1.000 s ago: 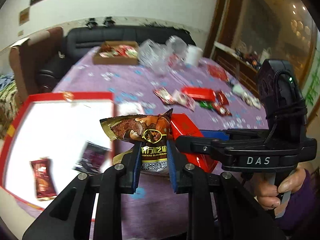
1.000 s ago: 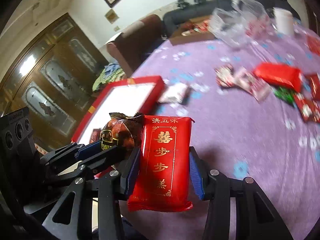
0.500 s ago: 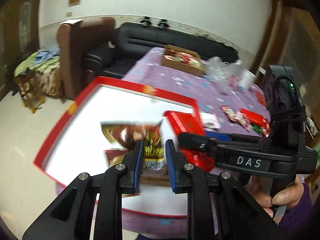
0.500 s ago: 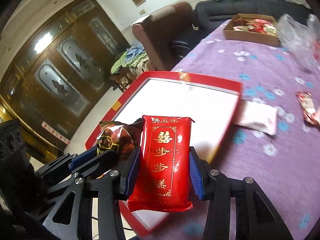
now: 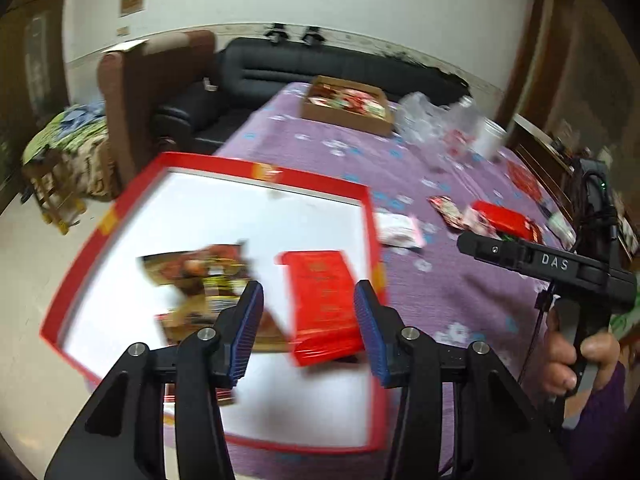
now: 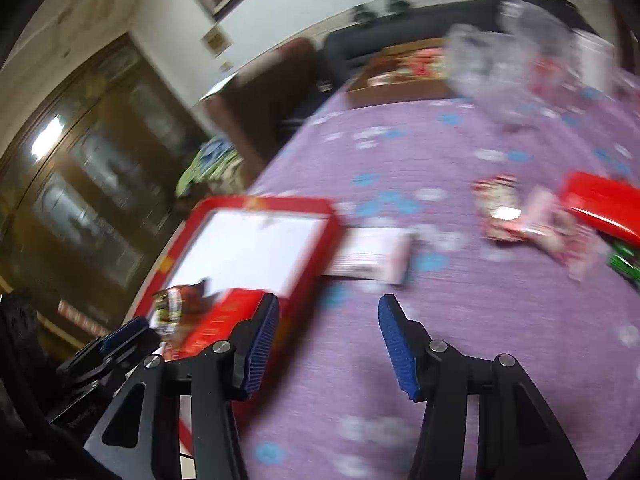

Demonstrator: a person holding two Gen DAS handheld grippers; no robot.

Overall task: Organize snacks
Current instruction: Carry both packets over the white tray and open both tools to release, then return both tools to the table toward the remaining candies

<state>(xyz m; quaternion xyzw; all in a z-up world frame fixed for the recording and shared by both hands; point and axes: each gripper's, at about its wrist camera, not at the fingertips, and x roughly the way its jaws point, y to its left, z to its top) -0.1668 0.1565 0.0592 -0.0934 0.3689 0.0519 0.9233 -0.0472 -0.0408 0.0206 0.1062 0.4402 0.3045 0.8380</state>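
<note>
left claw (image 5: 308,330) being opened, nothing gripped | right claw (image 6: 326,340) being opened, empty, over the surface (image 6: 460,320) | brown pack (image 5: 200,280), red pack (image 5: 322,304) being dropped in the tray (image 5: 256,170) for sorting

Both grippers are black plastic frames with silver screw heads at the joints and ribbed blue pads (image 5: 246,334) on the fingers. The right gripper (image 6: 326,338) carries white letters — DAS — along its body, a black cable and a small green light. The person's sleeve (image 5: 600,412) is purple.
</note>
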